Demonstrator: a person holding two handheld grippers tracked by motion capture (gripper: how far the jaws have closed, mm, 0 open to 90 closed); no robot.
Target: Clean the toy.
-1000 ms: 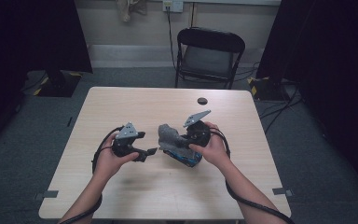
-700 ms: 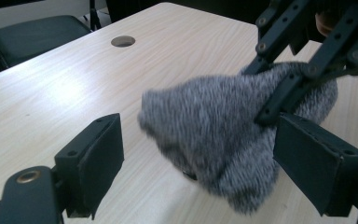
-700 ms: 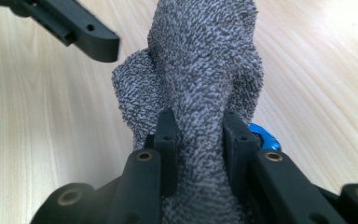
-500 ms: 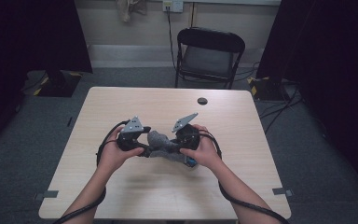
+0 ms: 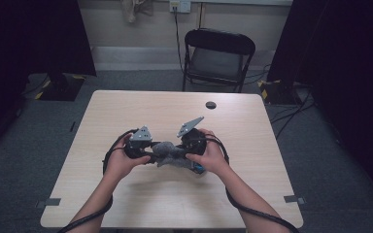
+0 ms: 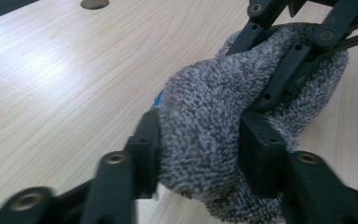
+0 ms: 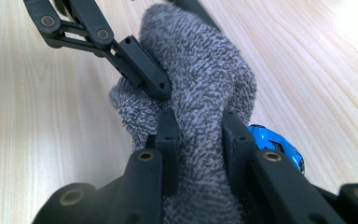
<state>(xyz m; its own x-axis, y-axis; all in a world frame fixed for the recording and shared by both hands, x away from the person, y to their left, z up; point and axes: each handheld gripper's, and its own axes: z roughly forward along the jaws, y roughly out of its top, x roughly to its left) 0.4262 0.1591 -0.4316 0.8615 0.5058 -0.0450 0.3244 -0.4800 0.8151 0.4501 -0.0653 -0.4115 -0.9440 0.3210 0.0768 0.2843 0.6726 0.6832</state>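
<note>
Here, grey sock (image 6: 205, 126) clamped by left gripper (image 6: 198, 154), right gripper (image 7: 199, 140)

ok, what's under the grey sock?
A blue toy car pokes out beneath the grey sock; the sock covers the rest of it.

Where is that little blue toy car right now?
The blue toy car lies on the table, half hidden behind the grey sock held by the right claw.
</note>
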